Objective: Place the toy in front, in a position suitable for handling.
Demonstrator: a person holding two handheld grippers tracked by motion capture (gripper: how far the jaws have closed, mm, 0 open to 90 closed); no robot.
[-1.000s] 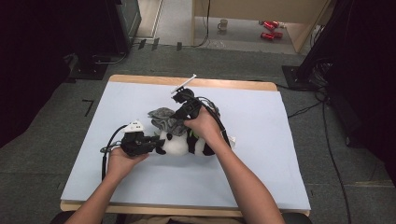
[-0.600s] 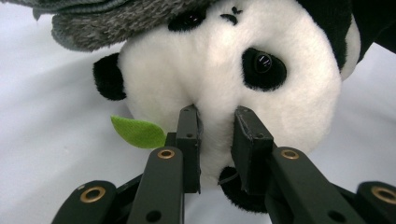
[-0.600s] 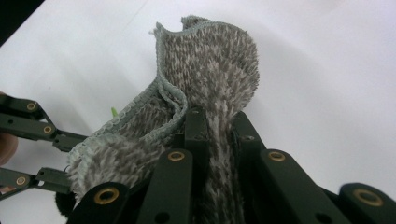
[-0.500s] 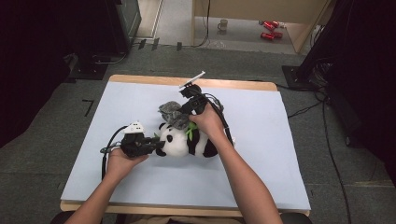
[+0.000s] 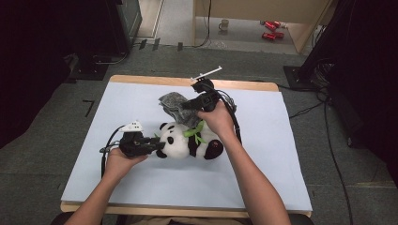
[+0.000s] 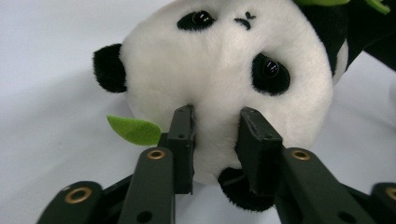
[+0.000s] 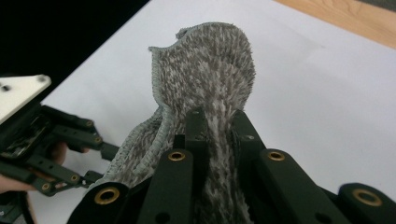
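A plush panda (image 5: 187, 140) lies near the middle of the pale blue table (image 5: 291, 154). The left gripper (image 6: 215, 140) has just been opening, jaws now loosely straddling its head. The right gripper (image 7: 217, 126), clamped on a grey knitted cloth (image 7: 210, 74), has lifted it toward the far edge.

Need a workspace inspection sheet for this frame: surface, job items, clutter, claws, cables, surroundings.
Surface: pale blue mat on a wooden table.
Job's things: plush panda lying on the mat; grey fuzzy cloth lifted off it.
Clutter: nothing seen.
Claws: left claw straddles the panda's head, jaws just opening; right claw shut on the grey fuzzy cloth.
Cables: black cable trails from the left claw.
Surroundings: mug and red cans on the floor beyond.
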